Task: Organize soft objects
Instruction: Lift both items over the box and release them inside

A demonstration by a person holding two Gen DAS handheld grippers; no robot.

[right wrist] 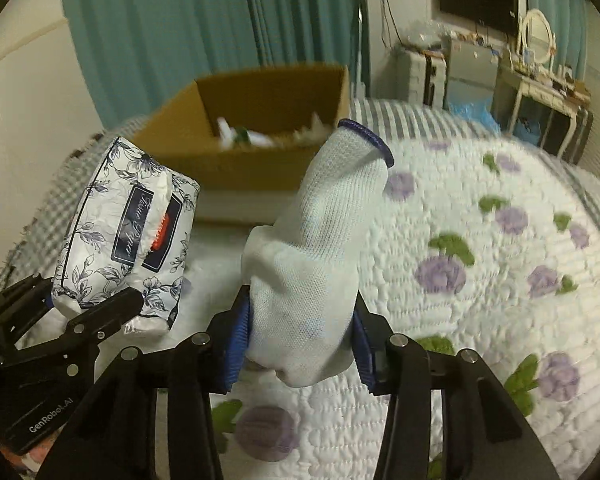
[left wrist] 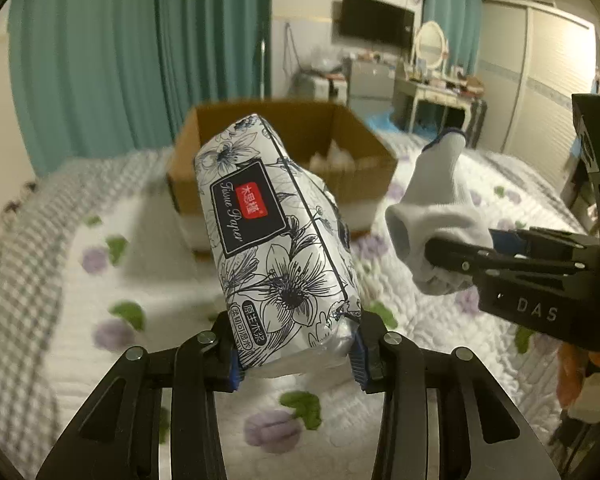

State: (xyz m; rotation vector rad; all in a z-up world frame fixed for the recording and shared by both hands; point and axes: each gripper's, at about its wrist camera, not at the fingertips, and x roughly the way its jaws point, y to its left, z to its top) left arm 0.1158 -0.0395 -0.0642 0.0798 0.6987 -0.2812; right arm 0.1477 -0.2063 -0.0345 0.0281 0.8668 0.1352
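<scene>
Tissue pack (left wrist: 276,240), floral-printed, sits pinched at its near end by the left gripper (left wrist: 296,354), lifted clear above the quilt (left wrist: 80,320); white knit glove (right wrist: 312,264) with blue cuff is clamped by the right gripper (right wrist: 300,340), also held above the quilt; step judged: carrying both soft items toward the cardboard box (left wrist: 204,152) further back on the bed; next move calls for advancing over the box rim, then spreading the fingers to drop each; box contents only partly visible, pale and blurred, not identifiable; glove's lower end is hidden between the blue pads.
</scene>
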